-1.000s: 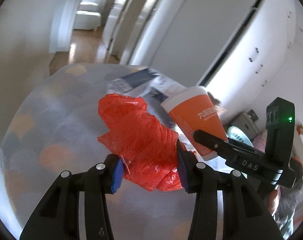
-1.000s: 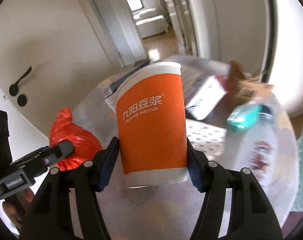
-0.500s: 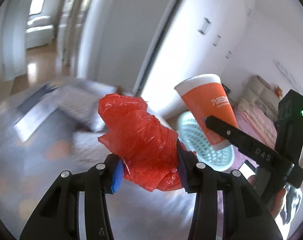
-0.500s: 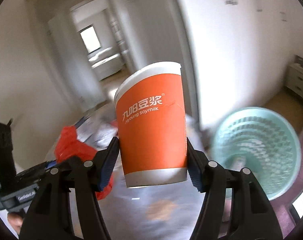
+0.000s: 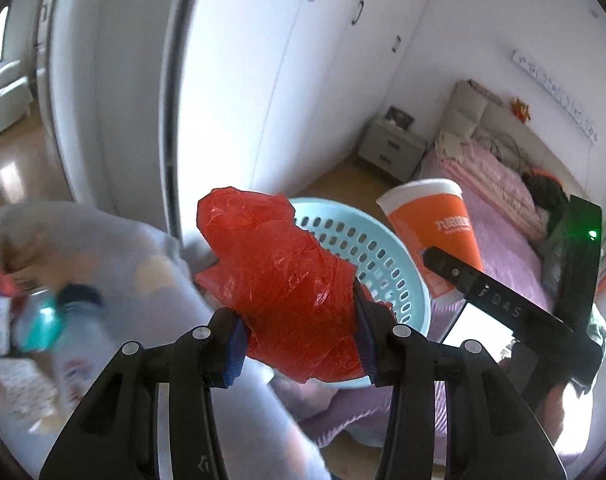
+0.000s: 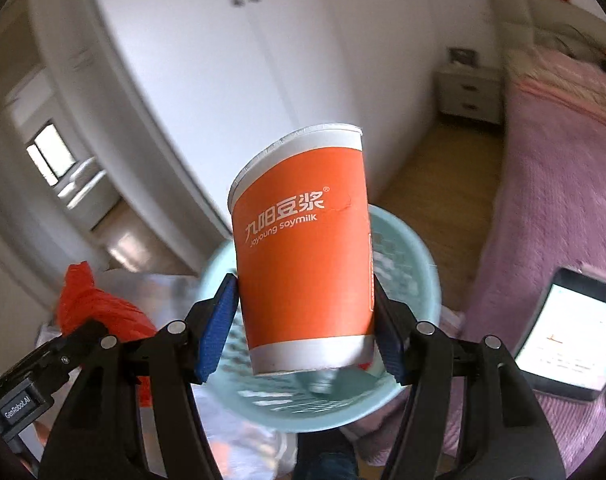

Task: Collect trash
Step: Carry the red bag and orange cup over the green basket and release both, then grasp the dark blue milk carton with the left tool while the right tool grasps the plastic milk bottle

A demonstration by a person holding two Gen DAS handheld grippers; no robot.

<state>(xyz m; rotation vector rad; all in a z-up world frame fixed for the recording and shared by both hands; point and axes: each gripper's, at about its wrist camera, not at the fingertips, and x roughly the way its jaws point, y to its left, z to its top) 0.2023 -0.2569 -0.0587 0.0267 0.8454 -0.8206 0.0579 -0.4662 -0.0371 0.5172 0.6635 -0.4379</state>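
Observation:
My left gripper is shut on a crumpled red plastic bag, held in the air in front of a pale teal perforated basket. My right gripper is shut on an upright orange and white paper soymilk cup, held above the same basket. The cup and the right gripper show at the right of the left wrist view. The red bag shows at lower left of the right wrist view. Something small lies in the basket, blurred.
A round table with a plastic bottle, boxes and paper is at the left. A bed with a pink cover and a tablet is at the right. White wardrobe doors and a nightstand stand behind.
Both grippers have swung right, away from the table, with bag and cup still held. The teal basket and the bed have come into view; the table has moved to the left edge.

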